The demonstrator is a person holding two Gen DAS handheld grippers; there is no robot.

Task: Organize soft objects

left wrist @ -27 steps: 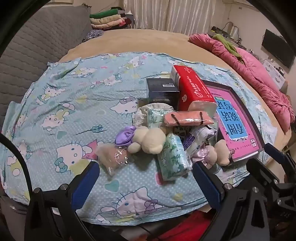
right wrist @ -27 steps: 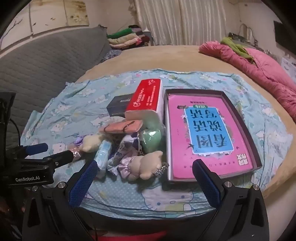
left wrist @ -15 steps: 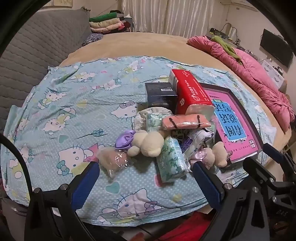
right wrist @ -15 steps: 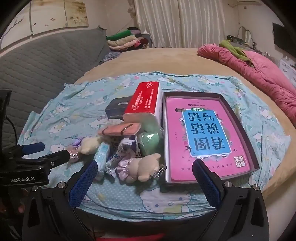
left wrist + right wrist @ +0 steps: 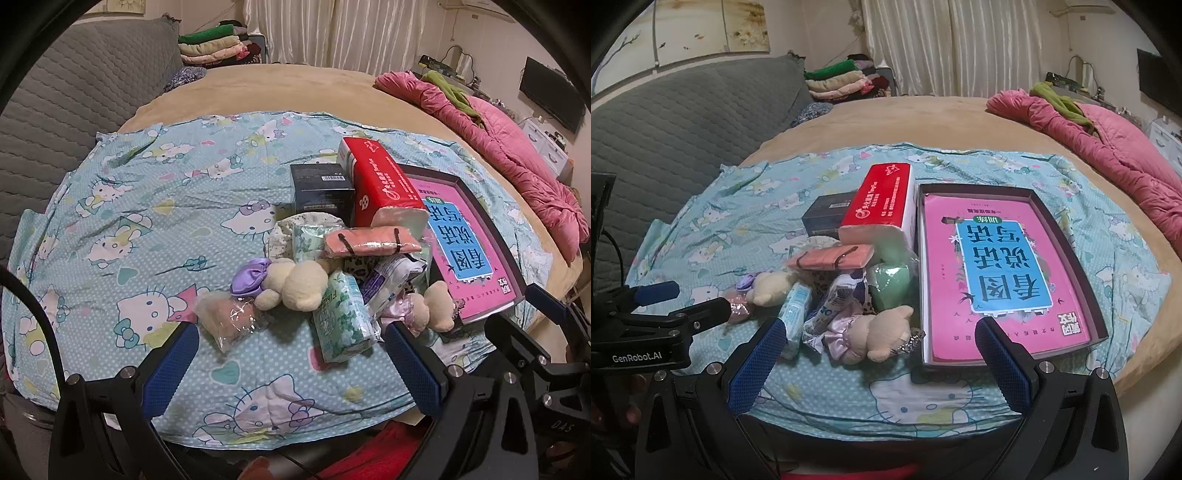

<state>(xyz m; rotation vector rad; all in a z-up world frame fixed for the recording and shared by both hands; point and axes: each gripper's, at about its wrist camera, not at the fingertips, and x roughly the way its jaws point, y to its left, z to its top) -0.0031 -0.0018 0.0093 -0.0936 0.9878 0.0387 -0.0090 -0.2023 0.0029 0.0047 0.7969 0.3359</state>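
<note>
A heap of soft things lies on the Hello Kitty cloth point(image 5: 155, 206): a cream plush bear with a purple bow point(image 5: 295, 284), a second plush bear point(image 5: 879, 334), a green tissue pack point(image 5: 341, 317), a wrapped pink item point(image 5: 231, 319), an orange pouch point(image 5: 373, 242), a green wrapped ball point(image 5: 890, 286) and a red tissue pack point(image 5: 882, 201). My left gripper point(image 5: 291, 369) is open and empty, short of the heap. My right gripper point(image 5: 879, 363) is open and empty, before the second bear.
A dark tray point(image 5: 1067, 254) holding a pink book point(image 5: 997, 273) lies right of the heap. A black box point(image 5: 321, 192) stands behind it. A pink quilt point(image 5: 517, 147) lies at the far right, folded clothes point(image 5: 218, 46) at the back. The left gripper shows in the right wrist view point(image 5: 683, 310).
Both views have shifted slightly: the heap sits a little lower and nearer in each frame. Nothing on the cloth has moved. Both grippers stay open.
</note>
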